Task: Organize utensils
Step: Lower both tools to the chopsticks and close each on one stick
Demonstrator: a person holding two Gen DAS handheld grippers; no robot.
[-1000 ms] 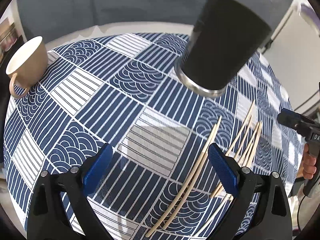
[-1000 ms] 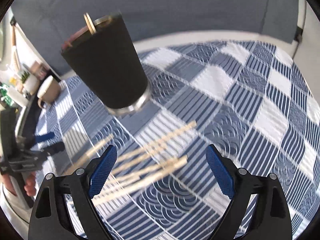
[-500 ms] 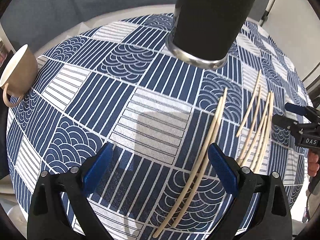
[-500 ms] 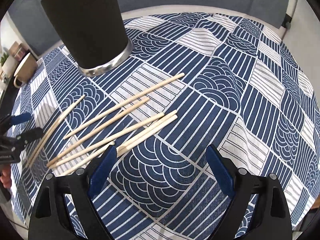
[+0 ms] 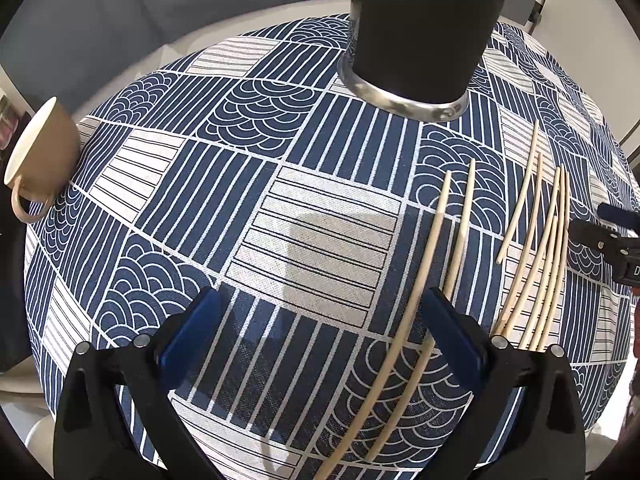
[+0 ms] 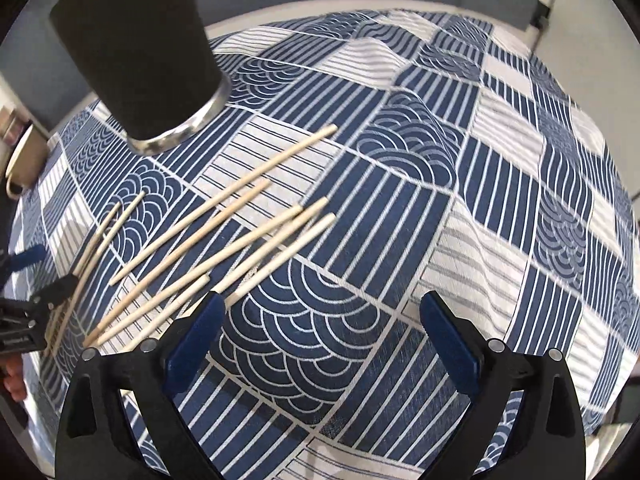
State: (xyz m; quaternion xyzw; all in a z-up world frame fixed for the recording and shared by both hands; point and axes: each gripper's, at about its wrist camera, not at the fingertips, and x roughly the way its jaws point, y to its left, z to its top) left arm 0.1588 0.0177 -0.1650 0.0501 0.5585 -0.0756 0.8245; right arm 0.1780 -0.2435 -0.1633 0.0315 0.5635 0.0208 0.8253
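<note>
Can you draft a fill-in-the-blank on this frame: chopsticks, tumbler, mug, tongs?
1. The loose chopsticks lie flat on the ____-and-white patterned tablecloth.
2. The black tumbler stands upright on a ____-coloured metal base.
3. The beige mug sits near the table's ____, far from the chopsticks.
4. The right tongs have ____ between their pads as the jaws are opening.

Missing words: blue; silver; edge; nothing
</note>
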